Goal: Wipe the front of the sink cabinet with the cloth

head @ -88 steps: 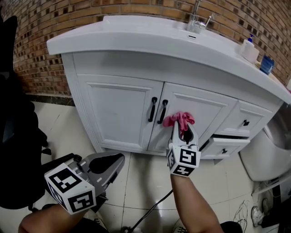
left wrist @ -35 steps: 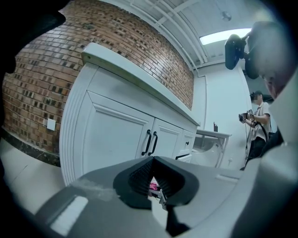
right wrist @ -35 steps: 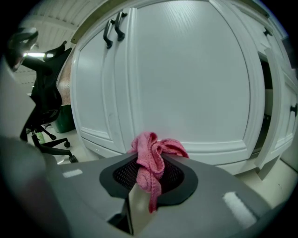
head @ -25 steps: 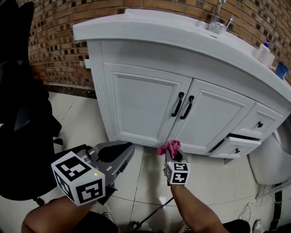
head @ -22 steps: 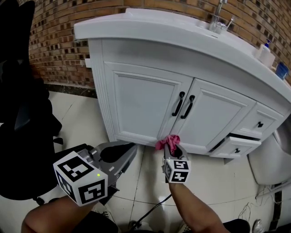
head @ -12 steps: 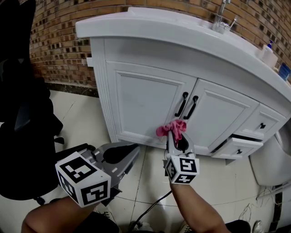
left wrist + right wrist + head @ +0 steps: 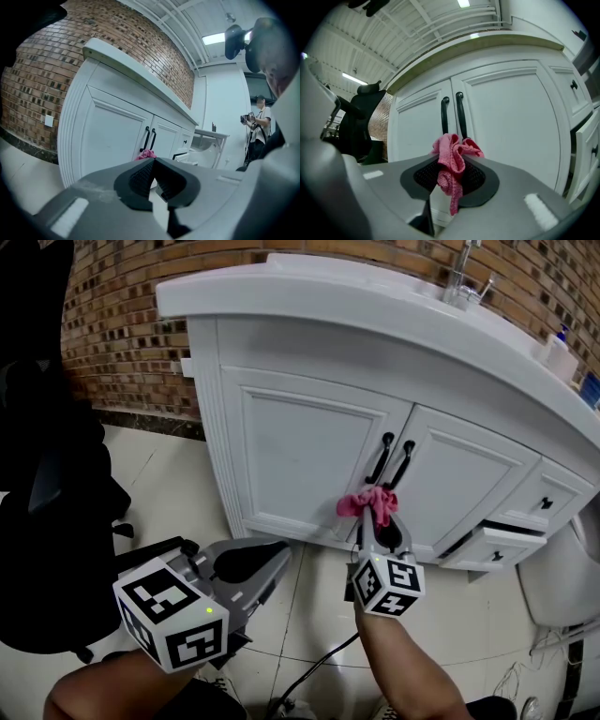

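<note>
The white sink cabinet [image 7: 309, 451] has two doors with black handles [image 7: 392, 457] at the middle. My right gripper [image 7: 373, 521] is shut on a bunched pink cloth [image 7: 368, 503], held against the lower door fronts just below the handles. In the right gripper view the pink cloth [image 7: 452, 161] sticks out between the jaws in front of the black handles [image 7: 452, 115]. My left gripper [image 7: 267, 563] hangs low at the left above the floor, away from the cabinet, shut with nothing in it. From the left gripper view the white cabinet [image 7: 112, 136] and pink cloth [image 7: 147, 154] show beyond the jaws [image 7: 153, 172].
A lower drawer [image 7: 487, 545] at the right stands slightly pulled out. A black chair [image 7: 47, 484] is at the left on the tiled floor [image 7: 159, 493]. A faucet [image 7: 467, 282] and soap bottle [image 7: 557, 352] sit on the sink top. A cable [image 7: 309, 676] runs across the floor. A person [image 7: 255, 126] stands far off.
My right gripper with the cloth has risen from the cabinet's bottom edge and moved right, up to just below the handles. The left gripper has stayed low.
</note>
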`<state>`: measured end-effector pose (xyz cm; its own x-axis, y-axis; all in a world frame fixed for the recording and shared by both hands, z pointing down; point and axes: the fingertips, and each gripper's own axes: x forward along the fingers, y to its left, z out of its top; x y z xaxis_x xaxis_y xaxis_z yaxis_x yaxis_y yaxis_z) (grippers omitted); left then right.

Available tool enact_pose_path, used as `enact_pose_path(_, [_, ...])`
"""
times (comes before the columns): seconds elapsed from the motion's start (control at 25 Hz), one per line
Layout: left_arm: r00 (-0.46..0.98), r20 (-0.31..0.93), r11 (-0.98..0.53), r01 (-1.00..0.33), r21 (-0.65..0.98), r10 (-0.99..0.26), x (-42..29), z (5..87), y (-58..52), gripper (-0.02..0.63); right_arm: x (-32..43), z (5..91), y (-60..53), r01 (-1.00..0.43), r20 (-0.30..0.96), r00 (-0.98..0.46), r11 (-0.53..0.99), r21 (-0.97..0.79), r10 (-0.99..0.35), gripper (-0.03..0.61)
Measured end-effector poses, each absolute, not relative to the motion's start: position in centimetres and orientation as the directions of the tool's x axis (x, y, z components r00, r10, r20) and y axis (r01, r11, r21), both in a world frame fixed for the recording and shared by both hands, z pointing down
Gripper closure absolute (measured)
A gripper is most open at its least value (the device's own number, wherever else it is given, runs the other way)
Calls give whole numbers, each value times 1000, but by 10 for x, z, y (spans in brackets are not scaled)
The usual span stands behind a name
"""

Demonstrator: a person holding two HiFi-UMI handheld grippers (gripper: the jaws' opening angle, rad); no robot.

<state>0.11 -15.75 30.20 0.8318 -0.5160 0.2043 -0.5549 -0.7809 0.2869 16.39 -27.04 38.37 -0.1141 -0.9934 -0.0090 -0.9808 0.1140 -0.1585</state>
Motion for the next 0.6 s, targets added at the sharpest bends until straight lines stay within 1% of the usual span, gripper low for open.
enact_pose_path(0.24, [832, 207, -780, -555, 289, -515, 1, 305, -159, 607, 175, 372, -283, -984, -33, -93, 97, -152, -995, 477])
enact_pose_path(0.4, [829, 220, -774, -559, 298, -514, -1, 310, -161, 607, 173, 374, -288, -992, -36, -75, 78, -96, -997, 472])
enact_pose_path(0.6, [830, 219, -774, -558, 300, -513, -3, 310, -162, 607, 170, 377, -290, -996, -71, -69, 72, -45, -995, 472])
